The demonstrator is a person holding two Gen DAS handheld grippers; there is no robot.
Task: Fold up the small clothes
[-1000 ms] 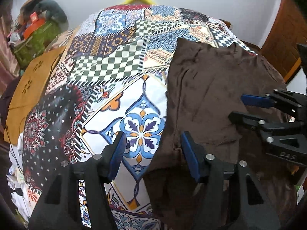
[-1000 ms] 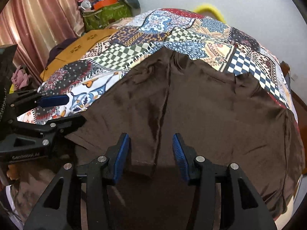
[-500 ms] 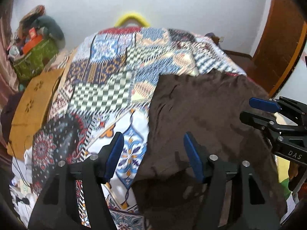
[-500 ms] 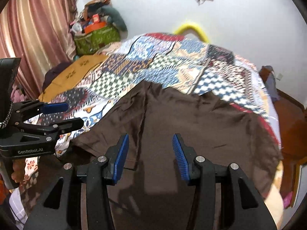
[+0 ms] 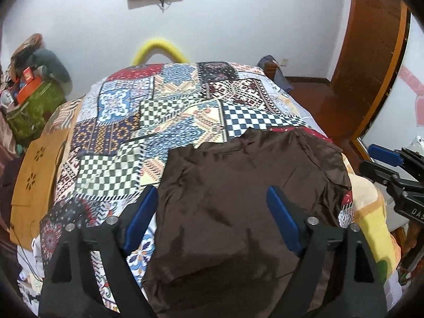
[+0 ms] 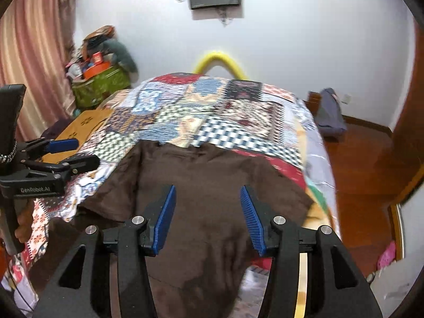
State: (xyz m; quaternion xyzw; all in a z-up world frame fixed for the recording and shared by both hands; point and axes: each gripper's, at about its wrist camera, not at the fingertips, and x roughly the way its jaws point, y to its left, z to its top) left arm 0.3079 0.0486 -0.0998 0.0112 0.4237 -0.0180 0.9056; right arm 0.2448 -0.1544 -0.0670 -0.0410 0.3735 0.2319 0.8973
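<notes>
L gripper [image 5: 212, 220] wide open, nothing held, hovering above brown garment [image 5: 238, 198]; R gripper [image 6: 206, 217] also open & empty over same cloth. Garment lies spread on patchwork quilt [image 5: 164, 116], near edge draping off the bed, prob. laid flat so edges can be reached for a first fold. L view shows cloth's left edge vs quilt, plus R gripper at far right; R view adds bare wood floor [image 6: 365, 175] & curtain [image 6: 34, 61].
</notes>
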